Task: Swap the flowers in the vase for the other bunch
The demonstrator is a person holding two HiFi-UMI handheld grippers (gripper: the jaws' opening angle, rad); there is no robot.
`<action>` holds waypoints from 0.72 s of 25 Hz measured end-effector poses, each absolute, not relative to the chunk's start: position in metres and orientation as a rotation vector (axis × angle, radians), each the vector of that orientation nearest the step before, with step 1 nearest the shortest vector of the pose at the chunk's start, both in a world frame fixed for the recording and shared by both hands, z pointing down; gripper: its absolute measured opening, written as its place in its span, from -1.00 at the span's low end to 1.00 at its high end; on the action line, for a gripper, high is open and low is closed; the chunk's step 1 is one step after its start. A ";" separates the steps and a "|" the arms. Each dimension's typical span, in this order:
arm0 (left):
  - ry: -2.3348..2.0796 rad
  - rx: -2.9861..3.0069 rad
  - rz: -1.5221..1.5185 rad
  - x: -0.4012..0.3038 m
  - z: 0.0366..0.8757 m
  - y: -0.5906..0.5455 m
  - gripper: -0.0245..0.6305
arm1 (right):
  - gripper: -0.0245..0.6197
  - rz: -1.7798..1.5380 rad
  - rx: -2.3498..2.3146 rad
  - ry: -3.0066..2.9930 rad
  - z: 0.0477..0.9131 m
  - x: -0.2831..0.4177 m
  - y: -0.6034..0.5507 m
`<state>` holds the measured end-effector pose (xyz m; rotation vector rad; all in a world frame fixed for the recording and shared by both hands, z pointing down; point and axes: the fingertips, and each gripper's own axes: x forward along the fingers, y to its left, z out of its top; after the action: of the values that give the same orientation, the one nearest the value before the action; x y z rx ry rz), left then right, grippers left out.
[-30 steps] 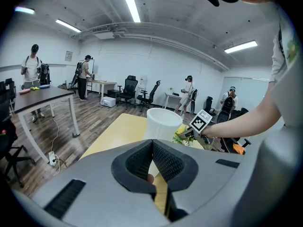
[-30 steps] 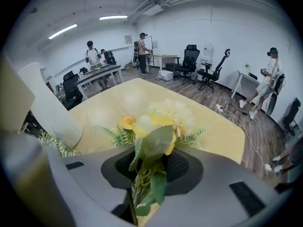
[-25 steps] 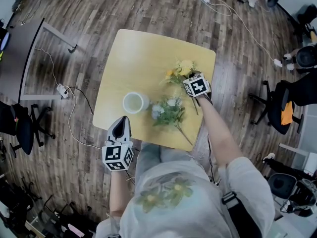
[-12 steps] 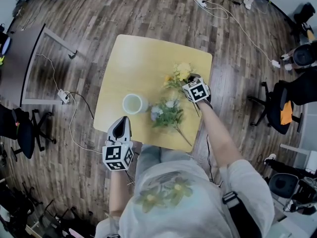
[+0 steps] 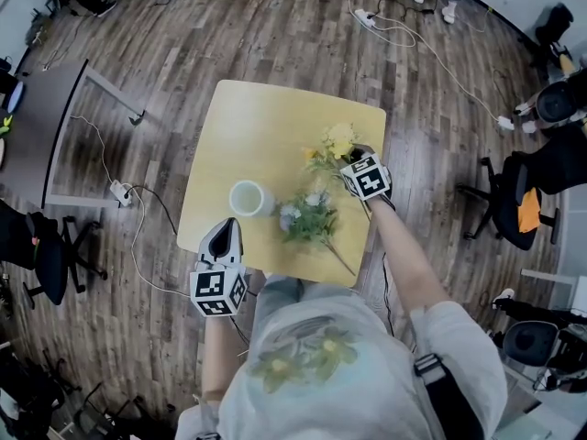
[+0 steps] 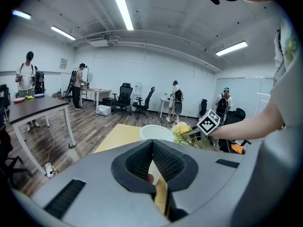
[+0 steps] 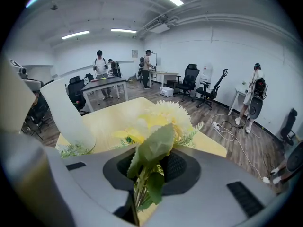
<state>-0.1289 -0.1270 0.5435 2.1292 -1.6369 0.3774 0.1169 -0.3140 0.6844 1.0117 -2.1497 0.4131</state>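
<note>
A white vase [image 5: 247, 197] stands empty on the yellow table [image 5: 266, 117]; it also shows in the left gripper view as the vase [image 6: 156, 132]. My right gripper [image 5: 349, 161] is shut on the stems of the yellow bunch [image 5: 336, 142], its jaws having just been closing on them. In the right gripper view the yellow bunch [image 7: 163, 119] rises between the right gripper [image 7: 150, 163] jaws. The white-and-blue bunch [image 5: 307, 216] lies on the table beside the vase. My left gripper [image 5: 226, 225] hangs over the table's near edge, shut, with nothing held; its jaws meet at the left gripper [image 6: 152, 144] tips.
Office chairs [image 5: 527, 195] stand to the right and a dark desk [image 5: 37, 117] to the left. Cables [image 5: 138, 200] and a power strip [image 5: 120, 191] lie on the wooden floor. Several people [image 6: 27, 77] stand far back in the room.
My right gripper has risen a little with the yellow bunch in it. The left gripper has risen slightly. Vase and white-and-blue bunch have not moved.
</note>
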 end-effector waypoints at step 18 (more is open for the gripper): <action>-1.686 2.157 0.359 -0.131 0.514 -0.113 -0.87 | -0.60 0.299 1.134 -2.301 0.586 0.128 -0.311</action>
<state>-0.1308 -0.1129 0.5137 2.1571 -1.6860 0.3587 0.1279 -0.3108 0.5863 1.1345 -2.3005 0.2991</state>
